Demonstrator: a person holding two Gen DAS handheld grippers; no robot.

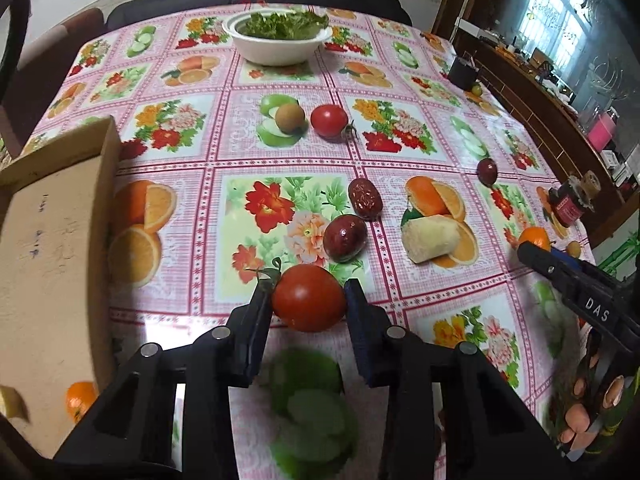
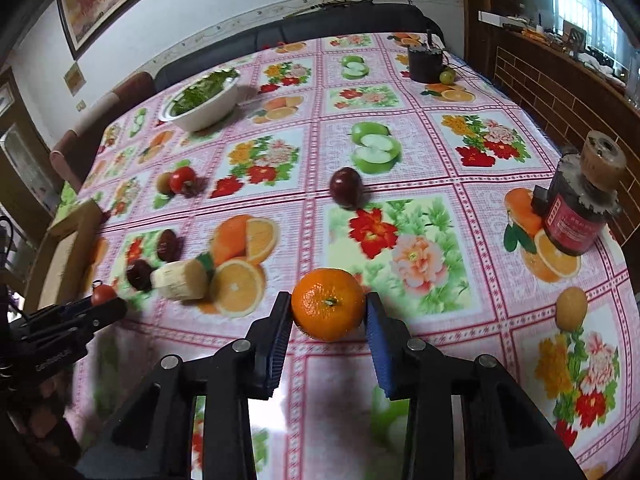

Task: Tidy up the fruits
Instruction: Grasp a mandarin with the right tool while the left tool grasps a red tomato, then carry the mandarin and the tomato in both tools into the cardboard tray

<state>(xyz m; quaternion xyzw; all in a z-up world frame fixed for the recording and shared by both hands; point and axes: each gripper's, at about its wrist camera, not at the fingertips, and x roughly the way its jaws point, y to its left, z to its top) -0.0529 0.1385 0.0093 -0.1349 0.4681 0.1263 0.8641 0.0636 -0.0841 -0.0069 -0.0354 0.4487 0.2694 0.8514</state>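
On the fruit-print tablecloth [image 1: 192, 76], near its front edge, a ripe tomato [image 1: 309, 298] sits between the fingers of the left gripper [image 1: 309, 300], whose pads press its two sides; the right gripper [image 2: 329, 310] likewise pinches a mandarin [image 2: 328, 309] across its middle. The tomato looks thin-skinned, smooth and soft, so it likely needs a light squeeze at its widest part to avoid bruising or slipping; the mandarin's dimpled peel should grip better and tolerate firmer pressure. Just beyond the tomato lie two dark red jujubes [image 1: 345, 238], and a peeled banana piece [image 1: 430, 238] to their right. A cardboard box [image 1: 52, 272] stands at the left, apparently the destination, with an orange fruit [image 1: 80, 398] showing beside it. Farther back are another tomato [image 1: 329, 121] and a white bowl of greens [image 1: 277, 40].
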